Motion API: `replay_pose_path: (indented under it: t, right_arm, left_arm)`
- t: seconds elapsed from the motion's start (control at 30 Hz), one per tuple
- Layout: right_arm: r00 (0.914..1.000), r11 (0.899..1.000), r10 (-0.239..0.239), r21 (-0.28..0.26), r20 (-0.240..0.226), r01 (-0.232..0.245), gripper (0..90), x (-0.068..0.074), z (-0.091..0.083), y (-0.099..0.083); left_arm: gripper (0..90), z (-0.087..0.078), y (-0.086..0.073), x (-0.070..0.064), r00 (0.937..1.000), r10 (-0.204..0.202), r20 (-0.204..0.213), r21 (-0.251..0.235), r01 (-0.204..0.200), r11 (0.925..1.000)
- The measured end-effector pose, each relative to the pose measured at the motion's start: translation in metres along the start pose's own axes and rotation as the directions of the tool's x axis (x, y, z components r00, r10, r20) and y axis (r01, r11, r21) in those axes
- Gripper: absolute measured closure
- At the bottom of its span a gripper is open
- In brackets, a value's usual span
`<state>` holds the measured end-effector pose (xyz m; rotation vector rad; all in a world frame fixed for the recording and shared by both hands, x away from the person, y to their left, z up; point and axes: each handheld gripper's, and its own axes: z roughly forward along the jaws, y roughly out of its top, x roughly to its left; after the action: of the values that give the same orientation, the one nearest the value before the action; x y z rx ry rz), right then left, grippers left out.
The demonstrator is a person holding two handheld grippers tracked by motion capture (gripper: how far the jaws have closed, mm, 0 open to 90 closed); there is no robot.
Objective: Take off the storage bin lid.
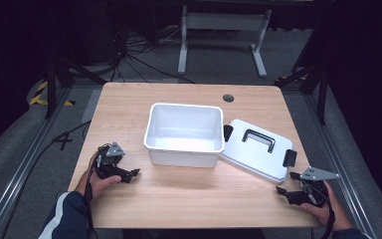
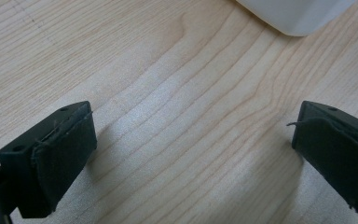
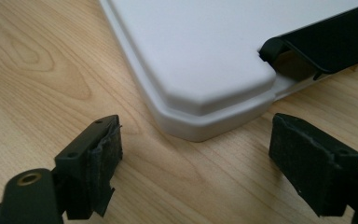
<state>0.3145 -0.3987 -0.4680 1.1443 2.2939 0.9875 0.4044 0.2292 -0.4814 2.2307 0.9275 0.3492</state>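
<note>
Resting on the wooden bench (image 1: 189,194), both spread and empty — right claw (image 3: 196,158) faces the white latched plastic lid (image 3: 200,56), left claw (image 2: 191,154) beside the open white plastic tub (image 1: 185,130).

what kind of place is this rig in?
Likely a lab or recording studio, not a home: a bare wooden table ringed by dark surroundings, loose cables on grey floor, hazard-striped tape, and a white stand frame behind.

From my left gripper view the white bin (image 2: 298,14) is cut to one corner; my right gripper view crops the lid (image 3: 205,51) and its black latch (image 3: 326,42).
</note>
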Motion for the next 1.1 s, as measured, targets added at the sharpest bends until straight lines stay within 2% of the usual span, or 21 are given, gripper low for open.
replay_pose_path:
  t: [1.1]
  right_arm:
    - [1.0000,1.000,-0.001,0.001,-0.002,0.001,16.2,0.0000,0.0009,0.0008]
  left_arm:
    - [0.1,0.0019,0.0016,-0.0002,1.0000,-0.001,0.010,0.001,0.001,1.0000]
